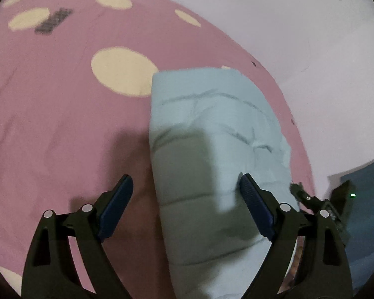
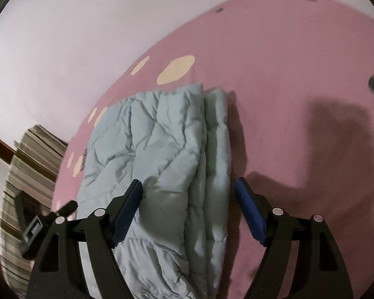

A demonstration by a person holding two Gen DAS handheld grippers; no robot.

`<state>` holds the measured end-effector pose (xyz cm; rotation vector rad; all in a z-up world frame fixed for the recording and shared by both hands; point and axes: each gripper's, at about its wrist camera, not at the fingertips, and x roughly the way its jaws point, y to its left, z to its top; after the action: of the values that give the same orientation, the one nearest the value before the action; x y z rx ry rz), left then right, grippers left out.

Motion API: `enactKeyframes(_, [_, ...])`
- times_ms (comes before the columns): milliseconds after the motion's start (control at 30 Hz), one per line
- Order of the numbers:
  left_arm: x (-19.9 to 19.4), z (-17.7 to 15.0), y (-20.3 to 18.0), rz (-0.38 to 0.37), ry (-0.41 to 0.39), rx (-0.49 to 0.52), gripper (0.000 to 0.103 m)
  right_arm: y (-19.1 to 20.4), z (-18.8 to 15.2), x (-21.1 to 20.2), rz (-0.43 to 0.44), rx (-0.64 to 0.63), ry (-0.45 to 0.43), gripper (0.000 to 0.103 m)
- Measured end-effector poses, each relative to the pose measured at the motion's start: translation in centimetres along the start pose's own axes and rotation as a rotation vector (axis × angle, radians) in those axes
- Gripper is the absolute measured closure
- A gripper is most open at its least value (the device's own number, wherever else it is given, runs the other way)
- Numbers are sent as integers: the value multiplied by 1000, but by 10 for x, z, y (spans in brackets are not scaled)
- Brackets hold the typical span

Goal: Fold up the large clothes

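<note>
Folded quilted jacket [image 1: 212,129] on pink sheet [image 1: 62,114], lower end cut off, left tool [image 1: 186,189] and right tool [image 2: 188,189] both spread apart

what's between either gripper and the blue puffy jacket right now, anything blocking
Nothing visible. The left gripper and right gripper both hang open directly over the folded light blue jacket, which lies on the pink spotted bedsheet. Only open air shows between the fingers and the fabric.

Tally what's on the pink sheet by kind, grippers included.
Jacket: 1
Grippers, left and right: 2
Dark items on the sheet: 1, too blurred to identify
Total: 4
</note>
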<state>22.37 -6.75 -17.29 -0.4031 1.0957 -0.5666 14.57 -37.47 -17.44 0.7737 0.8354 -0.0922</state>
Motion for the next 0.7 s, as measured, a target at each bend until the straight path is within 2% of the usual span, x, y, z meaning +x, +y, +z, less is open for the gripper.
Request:
enactKeyframes(233, [20,-9,0,-103,53,-64,16,-12,-6,15,71,68,48,23])
enactKeyframes(600, [43,-7,-18,-97,69,-17,14,-1,-5,34,121,17,96,21])
enactKeyframes(700, [51,-5,-24,-96,70,-8,14,10,-2,44,110,-16,109,21])
